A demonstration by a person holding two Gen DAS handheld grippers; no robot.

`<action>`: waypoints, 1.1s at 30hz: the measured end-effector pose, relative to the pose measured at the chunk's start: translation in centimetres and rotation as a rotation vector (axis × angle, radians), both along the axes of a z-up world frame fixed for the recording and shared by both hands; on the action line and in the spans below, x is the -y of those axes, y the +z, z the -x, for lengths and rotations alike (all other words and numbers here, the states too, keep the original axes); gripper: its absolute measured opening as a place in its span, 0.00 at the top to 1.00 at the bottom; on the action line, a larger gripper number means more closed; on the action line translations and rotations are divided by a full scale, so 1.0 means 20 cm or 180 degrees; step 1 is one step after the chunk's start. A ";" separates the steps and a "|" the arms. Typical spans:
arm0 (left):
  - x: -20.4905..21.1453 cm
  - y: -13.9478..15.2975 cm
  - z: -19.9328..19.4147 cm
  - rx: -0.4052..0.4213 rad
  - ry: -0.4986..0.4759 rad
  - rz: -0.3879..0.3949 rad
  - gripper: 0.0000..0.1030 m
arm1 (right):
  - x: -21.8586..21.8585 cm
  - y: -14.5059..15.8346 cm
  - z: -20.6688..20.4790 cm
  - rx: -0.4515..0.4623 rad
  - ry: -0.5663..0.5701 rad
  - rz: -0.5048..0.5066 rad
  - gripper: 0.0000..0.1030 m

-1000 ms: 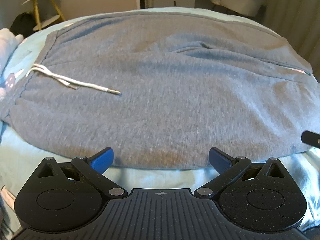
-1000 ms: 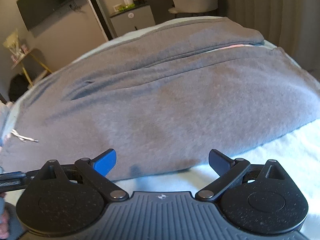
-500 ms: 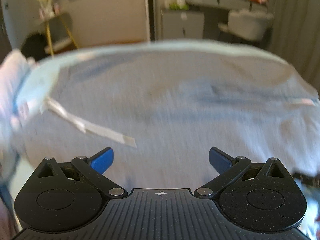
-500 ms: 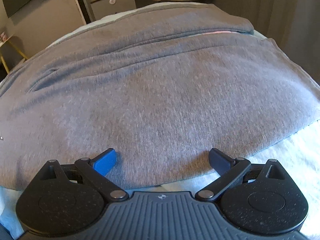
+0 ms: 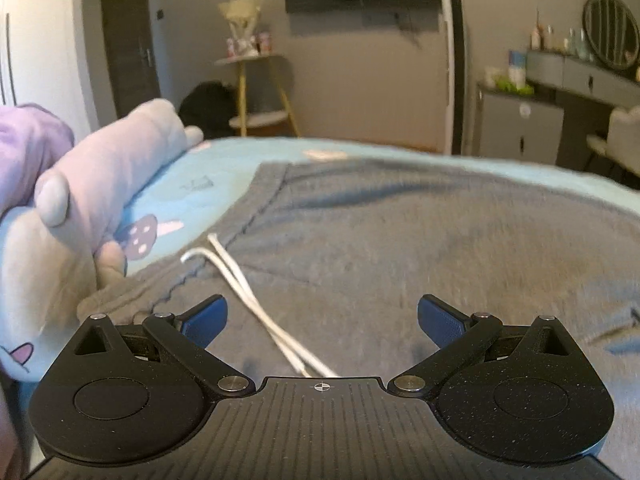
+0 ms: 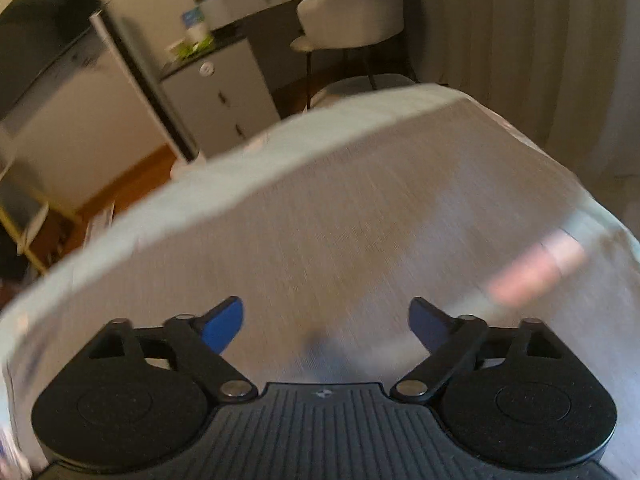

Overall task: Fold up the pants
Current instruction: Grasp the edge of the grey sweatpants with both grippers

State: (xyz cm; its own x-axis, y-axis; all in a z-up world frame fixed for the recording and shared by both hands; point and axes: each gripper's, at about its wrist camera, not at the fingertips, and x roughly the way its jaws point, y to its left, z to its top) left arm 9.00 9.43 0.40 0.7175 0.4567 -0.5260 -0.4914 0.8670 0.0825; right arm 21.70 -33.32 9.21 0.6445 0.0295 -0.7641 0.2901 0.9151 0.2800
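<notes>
Pants (image 5: 400, 248) lie under both grippers' spread, empty jaws; right jaws have just been narrowing.

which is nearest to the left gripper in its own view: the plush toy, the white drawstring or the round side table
1. white drawstring, running between the open fingers of the left gripper, on the grey pants.
2. plush toy, on the left of the bed.
3. round side table, by the far wall.

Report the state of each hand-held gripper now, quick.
Left hand-held gripper: open, empty, over the grey fleece pants and their white drawstring.
Right hand-held gripper: open, jaws just narrowed slightly, gripping nothing, above the grey fabric.
</notes>
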 end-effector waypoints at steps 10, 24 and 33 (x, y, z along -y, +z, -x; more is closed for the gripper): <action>0.02 -0.10 -0.05 0.0271 -0.0160 -0.0250 0.00 | 0.11 -0.20 -0.78 0.0009 -0.1003 -0.0133 0.60; -0.06 -0.26 -0.13 -0.0173 -0.0016 0.0129 0.00 | 0.24 -0.35 -0.84 0.0009 -0.1238 0.0201 0.97; -0.05 -0.17 -0.15 -0.0364 -0.0003 0.0038 0.00 | 0.31 -0.22 0.21 0.0837 -0.0971 -0.0131 0.98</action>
